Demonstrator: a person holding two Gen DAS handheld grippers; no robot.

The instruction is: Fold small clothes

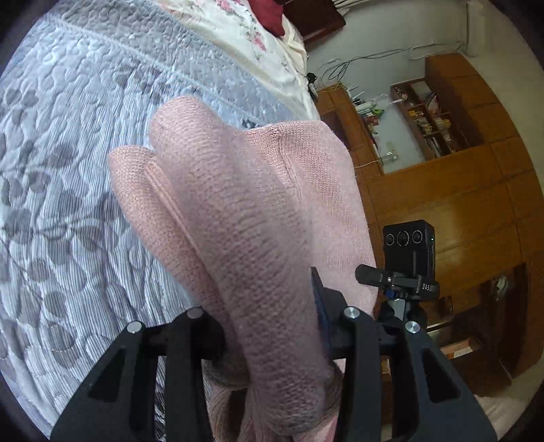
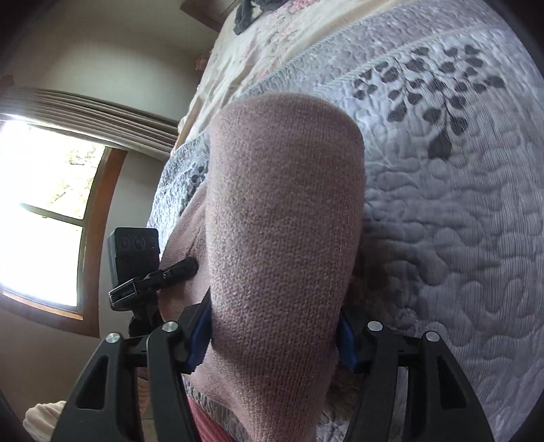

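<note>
A pink knit garment (image 1: 244, 190) hangs over the grey quilted bedspread (image 1: 68, 170). In the left wrist view it rises in thick folds from between the fingers of my left gripper (image 1: 272, 306), which is shut on it. One blue pad (image 1: 319, 306) shows at the right; the other is hidden under the knit. In the right wrist view the same pink knit garment (image 2: 282, 210) stands up as one wide fold. My right gripper (image 2: 273, 326) is shut on it, with blue pads (image 2: 200, 333) pressed to both sides. Both grippers hold it close together, above the bed.
The other gripper's black camera shows in each view (image 1: 409, 244) (image 2: 136, 251). A cream floral quilt (image 1: 238, 30) lies further up the bed. Wooden cabinets and shelves (image 1: 452, 190) stand past the bed's edge on one side, and a bright window (image 2: 44, 204) is on the other.
</note>
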